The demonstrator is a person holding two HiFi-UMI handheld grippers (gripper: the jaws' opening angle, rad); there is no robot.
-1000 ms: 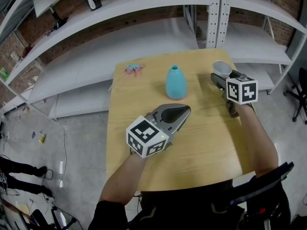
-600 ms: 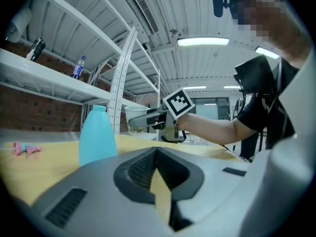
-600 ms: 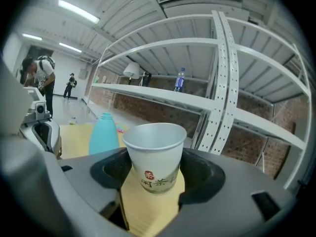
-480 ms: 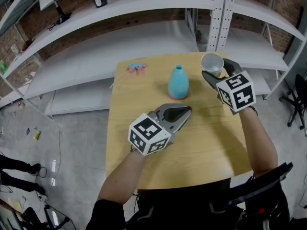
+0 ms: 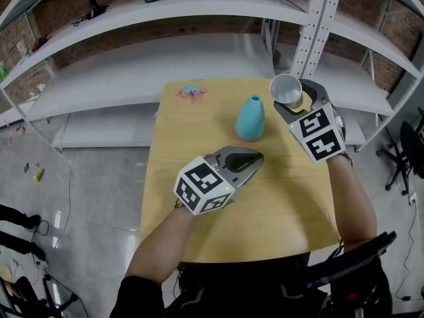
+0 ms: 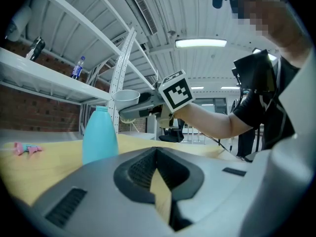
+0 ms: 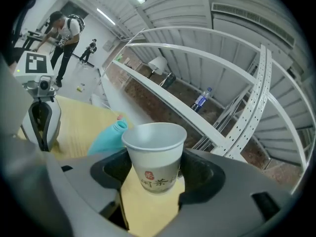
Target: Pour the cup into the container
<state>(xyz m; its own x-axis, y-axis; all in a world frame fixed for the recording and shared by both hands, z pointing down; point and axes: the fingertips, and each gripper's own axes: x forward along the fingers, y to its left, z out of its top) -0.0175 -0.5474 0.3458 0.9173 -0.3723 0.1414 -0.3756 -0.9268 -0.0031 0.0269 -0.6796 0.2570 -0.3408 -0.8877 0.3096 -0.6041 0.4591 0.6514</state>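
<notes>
My right gripper [image 5: 292,101] is shut on a white paper cup [image 5: 286,89], held upright in the air above the table's far right. In the right gripper view the cup [image 7: 154,155] sits between the jaws, with the blue bottle [image 7: 109,137] low to its left. The blue narrow-necked bottle [image 5: 250,117] stands upright on the wooden table [image 5: 285,197], left of the cup. My left gripper [image 5: 250,158] rests low over the table's middle, jaws shut and empty, pointing toward the bottle [image 6: 99,135].
A small pink and blue object [image 5: 192,92] lies at the table's far left corner. White metal shelving [image 5: 199,8] with an upright post [image 5: 318,25] stands behind the table. A person [image 7: 61,31] stands far off in the right gripper view.
My right gripper has lifted the cup off the table and carried it left, closer to the bottle. The left gripper has stayed where it was.
</notes>
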